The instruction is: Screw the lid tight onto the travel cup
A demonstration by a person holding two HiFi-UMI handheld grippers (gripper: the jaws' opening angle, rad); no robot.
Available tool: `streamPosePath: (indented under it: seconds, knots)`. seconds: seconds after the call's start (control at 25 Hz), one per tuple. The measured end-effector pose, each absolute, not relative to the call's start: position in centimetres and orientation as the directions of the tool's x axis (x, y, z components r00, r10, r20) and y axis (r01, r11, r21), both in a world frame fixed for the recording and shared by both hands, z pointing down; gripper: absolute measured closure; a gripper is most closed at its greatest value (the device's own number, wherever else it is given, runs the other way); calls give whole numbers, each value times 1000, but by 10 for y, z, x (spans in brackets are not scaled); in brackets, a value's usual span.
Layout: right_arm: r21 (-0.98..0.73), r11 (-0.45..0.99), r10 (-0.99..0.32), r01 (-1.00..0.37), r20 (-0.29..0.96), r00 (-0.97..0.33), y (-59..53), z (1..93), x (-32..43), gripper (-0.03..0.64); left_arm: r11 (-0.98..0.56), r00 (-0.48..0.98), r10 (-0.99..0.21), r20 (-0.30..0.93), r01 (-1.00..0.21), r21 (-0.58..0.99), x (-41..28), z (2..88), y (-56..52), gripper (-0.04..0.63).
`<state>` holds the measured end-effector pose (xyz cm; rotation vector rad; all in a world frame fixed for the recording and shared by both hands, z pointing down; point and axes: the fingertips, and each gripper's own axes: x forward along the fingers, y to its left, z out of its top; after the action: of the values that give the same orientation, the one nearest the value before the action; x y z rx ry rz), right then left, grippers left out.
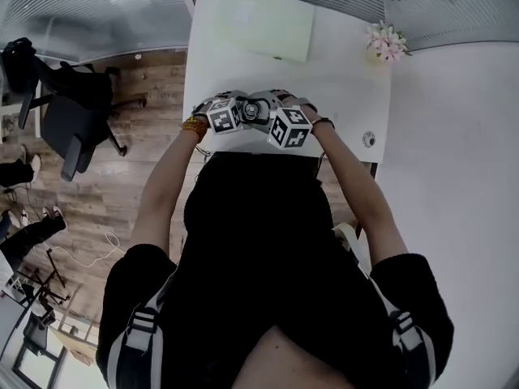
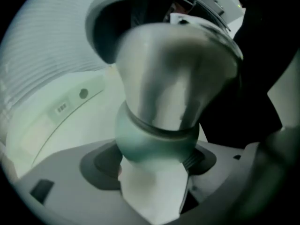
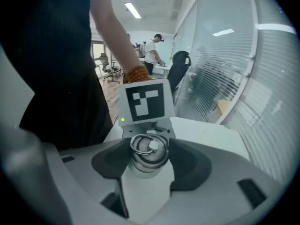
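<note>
Wooden floor runs down the left of the room, with a black office chair standing on it, and a white table fills the middle of the head view. A pale green sheet lies at the table's far edge. A small bunch of pink flowers sits at its far right corner. A glass wall with blinds shows behind the table in the right gripper view, and another person stands far back in the room.

The person in a black top stands at the table's near edge and holds both tools close together over that edge, near its middle. The travel cup lies between them, end to end. The left hand-held gripper is closed on the cup's rounded green end, with a dark pad against each side. The steel body flares away from the camera toward the other tool.

The right hand-held gripper faces the opposite end. Its jaws stand fairly wide and sit against both sides of the lid, which is on the cup. A metal ring lies on the lid's top. Just behind the lid shows the left tool's marker cube, with a small green light at its lower left.
</note>
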<state>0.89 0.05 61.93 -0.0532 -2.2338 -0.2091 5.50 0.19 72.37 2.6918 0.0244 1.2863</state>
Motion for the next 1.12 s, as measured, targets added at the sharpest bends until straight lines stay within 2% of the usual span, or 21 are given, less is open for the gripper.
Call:
streamPosePath:
  seconds: [0.08, 0.16, 0.2, 0.28, 0.36, 0.44, 0.56, 0.64, 0.68, 0.8, 1.0, 1.12]
  knots:
    - [132, 977, -1, 170, 792, -610, 2, 620, 10, 364, -989, 606, 121, 786, 6, 148, 54, 724, 3, 216]
    - [118, 981, 3, 154, 784, -621, 4, 619, 10, 358, -989, 610, 115, 784, 0, 145, 54, 724, 4, 216]
    - [95, 989, -1, 112, 767, -642, 4, 617, 9, 350, -989, 624, 96, 776, -25, 143, 55, 724, 4, 216]
    - [9, 999, -36, -41, 703, -710, 5, 608, 10, 293, -984, 660, 35, 750, -108, 140, 56, 723, 3, 216]
    - [-82, 970, -125, -229, 638, -760, 2, 601, 12, 293, -965, 691, -51, 721, -219, 142, 56, 722, 1, 216]
    - [-130, 915, -223, -383, 628, -746, 0, 602, 14, 294, -930, 703, -145, 697, -337, 145, 55, 722, -1, 216]
    - [-109, 868, -305, -484, 652, -694, -2, 611, 15, 304, -869, 691, -264, 673, -473, 145, 55, 722, -2, 216]
    - [-82, 858, -334, -507, 660, -673, -7, 613, 17, 367, -850, 684, -296, 667, -507, 142, 55, 722, -3, 216]
    - [-75, 861, -333, -503, 664, -670, -9, 614, 17, 365, -850, 682, -296, 668, -507, 141, 55, 722, -3, 216]
    - [-46, 914, -271, -404, 672, -689, -4, 614, 16, 368, -895, 684, -228, 693, -428, 128, 56, 725, 0, 218]
    - [-16, 998, -26, -56, 727, -687, 9, 616, 14, 368, -987, 626, 57, 778, -81, 138, 54, 727, 12, 218]
    - [-33, 996, 81, 85, 755, -650, 13, 618, 13, 368, -985, 566, 172, 806, 79, 155, 51, 730, 18, 215]
